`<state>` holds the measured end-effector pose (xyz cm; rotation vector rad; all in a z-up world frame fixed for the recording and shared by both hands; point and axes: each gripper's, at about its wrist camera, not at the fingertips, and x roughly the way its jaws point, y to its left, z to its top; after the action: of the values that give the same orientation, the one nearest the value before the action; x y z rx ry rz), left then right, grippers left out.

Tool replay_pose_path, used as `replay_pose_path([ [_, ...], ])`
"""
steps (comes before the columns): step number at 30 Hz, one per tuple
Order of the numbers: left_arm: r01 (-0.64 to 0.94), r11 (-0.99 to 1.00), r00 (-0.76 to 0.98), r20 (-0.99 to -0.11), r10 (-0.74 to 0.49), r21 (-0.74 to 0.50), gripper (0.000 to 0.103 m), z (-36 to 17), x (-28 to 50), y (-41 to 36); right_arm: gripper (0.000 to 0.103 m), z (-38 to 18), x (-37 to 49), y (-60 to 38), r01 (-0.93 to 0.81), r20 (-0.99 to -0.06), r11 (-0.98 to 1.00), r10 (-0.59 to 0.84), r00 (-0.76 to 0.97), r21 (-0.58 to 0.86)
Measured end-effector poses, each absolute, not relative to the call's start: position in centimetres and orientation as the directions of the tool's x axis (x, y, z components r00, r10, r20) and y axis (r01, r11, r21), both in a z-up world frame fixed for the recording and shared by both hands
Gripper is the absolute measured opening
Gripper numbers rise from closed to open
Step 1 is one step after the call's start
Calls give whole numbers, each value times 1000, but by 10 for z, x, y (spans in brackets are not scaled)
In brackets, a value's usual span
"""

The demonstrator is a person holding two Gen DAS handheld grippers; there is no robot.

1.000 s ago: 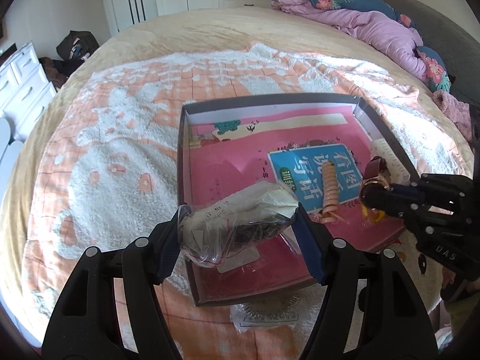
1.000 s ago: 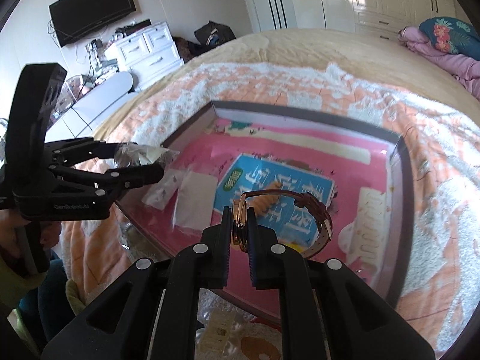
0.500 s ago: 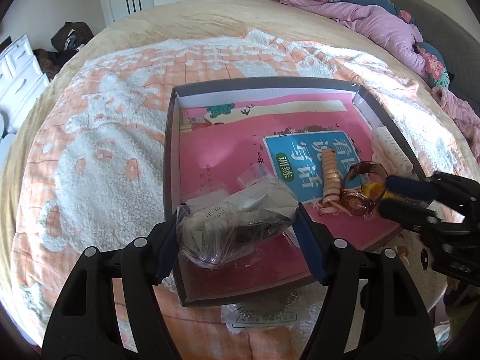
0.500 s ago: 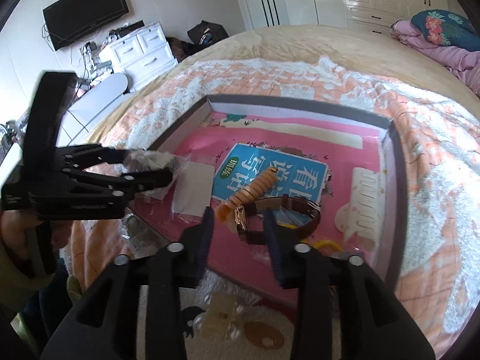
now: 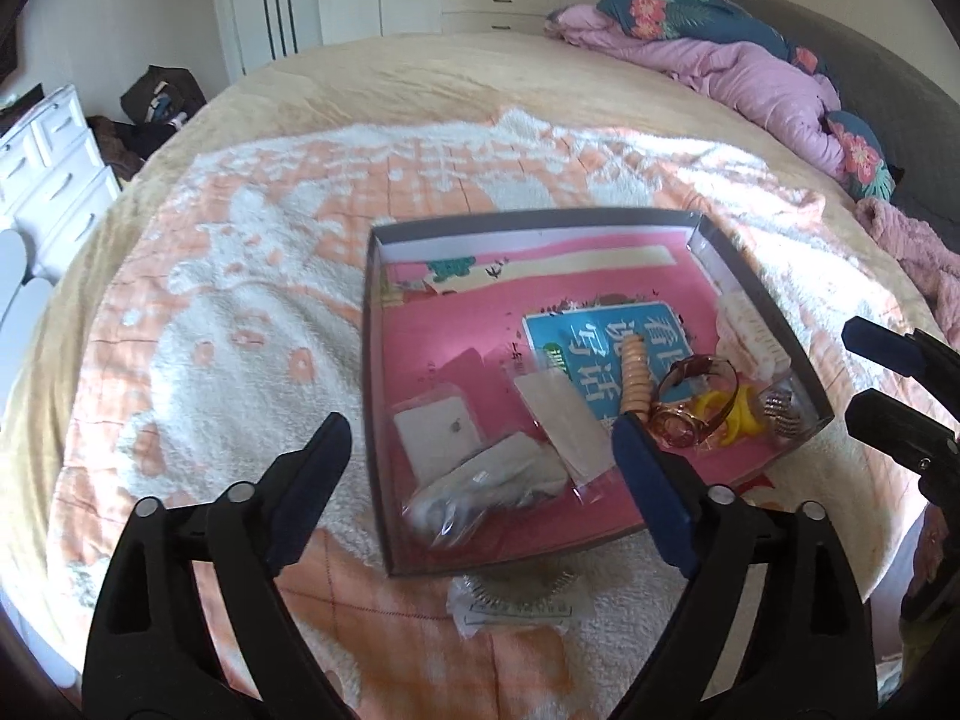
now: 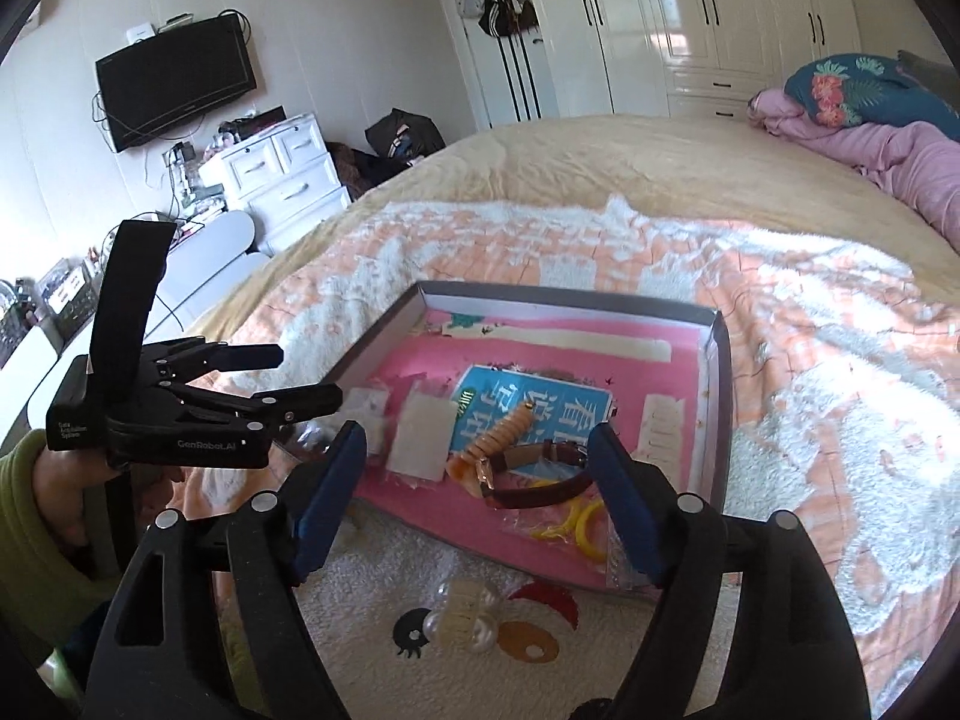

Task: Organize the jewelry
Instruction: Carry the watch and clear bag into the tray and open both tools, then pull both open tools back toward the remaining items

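A shallow grey box with a pink floor (image 5: pixel 762 294) (image 6: pixel 720 360) lies on the bed. In it are a clear plastic bag (image 5: pixel 480 492), a brown-strap watch (image 5: pixel 690 402) (image 6: pixel 534 480), an orange spiral band (image 5: pixel 636 378) (image 6: pixel 504 435), yellow rings (image 6: pixel 576 531), a cream comb clip (image 6: pixel 663 426) and small white packets (image 5: pixel 438 438). My left gripper (image 5: pixel 480 468) is open above the bag at the box's near left. My right gripper (image 6: pixel 477 474) is open above the watch at the near edge.
A clear packet with a metal coil (image 5: pixel 516 600) lies on the blanket outside the box's near edge. A pearl hair clip (image 6: pixel 465 612) lies on the blanket near the right gripper. A purple quilt (image 5: pixel 750 78) is piled at the far right; white drawers (image 6: pixel 276 168) stand left.
My left gripper opened and dropped the plastic bag into the box. My right gripper opened and left the watch in the box. Both grippers pulled back and up.
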<state>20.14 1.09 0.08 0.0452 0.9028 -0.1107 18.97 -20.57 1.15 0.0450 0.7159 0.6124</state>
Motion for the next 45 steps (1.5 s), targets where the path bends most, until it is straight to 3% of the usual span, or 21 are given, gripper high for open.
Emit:
replay_pose_path([
  [8, 69, 998, 641, -766, -38, 8, 89, 18, 178, 23, 76, 24, 168, -205, -527, -580, 818, 550, 601, 229],
  [11, 58, 998, 647, -762, -21, 22, 90, 22, 166, 25, 90, 29, 160, -207, -524, -561, 821, 550, 619, 227],
  [24, 48, 998, 651, -759, -9, 29, 92, 22, 137, 32, 91, 33, 141, -211, -507, -556, 836, 529, 641, 211],
  [45, 69, 998, 554, -832, -40, -3, 92, -38, 124, 26, 91, -39, 128, -213, -439, -702, 878, 435, 564, 192],
])
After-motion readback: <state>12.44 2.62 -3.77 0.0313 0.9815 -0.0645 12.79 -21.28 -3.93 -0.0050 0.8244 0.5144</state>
